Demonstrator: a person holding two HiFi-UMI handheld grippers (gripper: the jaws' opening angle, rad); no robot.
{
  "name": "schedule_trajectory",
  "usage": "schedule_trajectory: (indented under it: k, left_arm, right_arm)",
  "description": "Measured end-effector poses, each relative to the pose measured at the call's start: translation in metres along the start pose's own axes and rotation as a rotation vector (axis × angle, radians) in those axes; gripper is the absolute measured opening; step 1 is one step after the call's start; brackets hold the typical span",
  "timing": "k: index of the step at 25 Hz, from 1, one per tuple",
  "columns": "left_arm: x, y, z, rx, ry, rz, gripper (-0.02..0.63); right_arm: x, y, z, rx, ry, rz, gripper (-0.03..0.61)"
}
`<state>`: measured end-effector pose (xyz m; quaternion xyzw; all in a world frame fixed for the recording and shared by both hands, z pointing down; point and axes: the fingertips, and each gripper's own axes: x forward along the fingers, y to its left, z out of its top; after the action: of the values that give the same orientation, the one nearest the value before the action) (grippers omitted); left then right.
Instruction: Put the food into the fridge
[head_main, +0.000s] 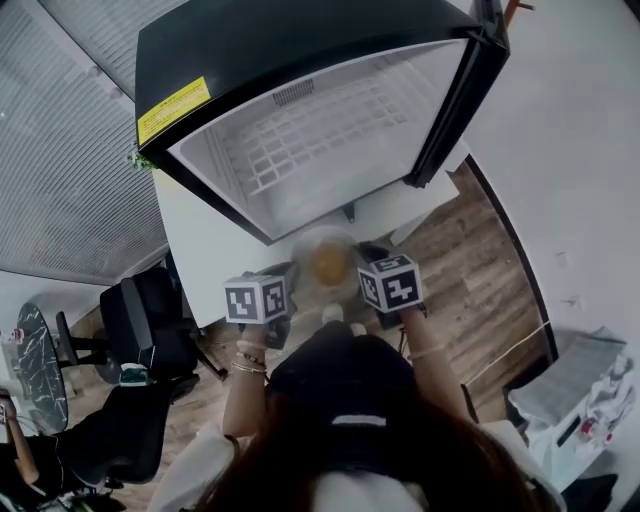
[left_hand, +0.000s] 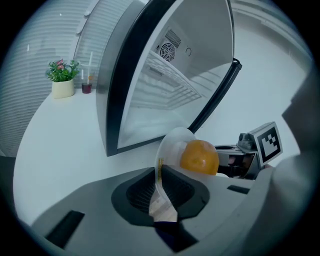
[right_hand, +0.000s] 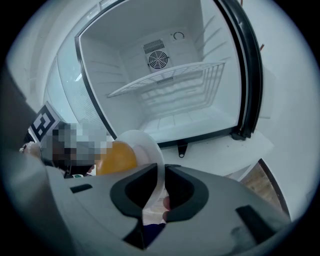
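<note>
Orange (left_hand: 199, 156) is being held up on a white plate (left_hand: 170, 142), right in front of the open fridge (head_main: 250, 50) and not inside it yet. The plate is being pinched from both sides. The left gripper (left_hand: 160, 175) jaws are being pressed shut on the rim at one edge, and the right gripper (right_hand: 164, 175) jaws are being clamped on the opposite rim, so the plate is being hung between the two, near the front edge of the white table (left_hand: 60, 150). The fridge is being carried by that table, with its door swung open on the right. A wire shelf (right_hand: 170, 80) is being shown across the middle and a fan grille (right_hand: 156, 60) on the back wall. Over at the far left of the table, a small potted plant (left_hand: 62, 77) and a glass (left_hand: 87, 85) with something dark in it are being seen side by side.
</note>
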<state>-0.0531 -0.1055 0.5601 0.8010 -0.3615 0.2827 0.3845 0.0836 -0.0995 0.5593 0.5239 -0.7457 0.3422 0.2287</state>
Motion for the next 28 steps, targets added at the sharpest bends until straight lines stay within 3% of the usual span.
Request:
schedule_trajectory:
  k: [13, 18, 28]
  left_arm:
    - [0.016, -0.01, 0.012, 0.033, 0.013, -0.043, 0.044]
    - [0.016, -0.012, 0.016, 0.022, -0.008, 0.021, 0.044]
    - [0.02, -0.037, 0.013, -0.106, -0.082, 0.117, 0.043]
  right_arm:
    - [-0.005, -0.018, 0.007, 0.015, -0.015, -0.055, 0.05]
    - [0.002, -0.023, 0.01, -0.005, -0.01, 0.007, 0.051]
    - [0.002, -0.044, 0.024, -0.11, 0.028, 0.127, 0.052]
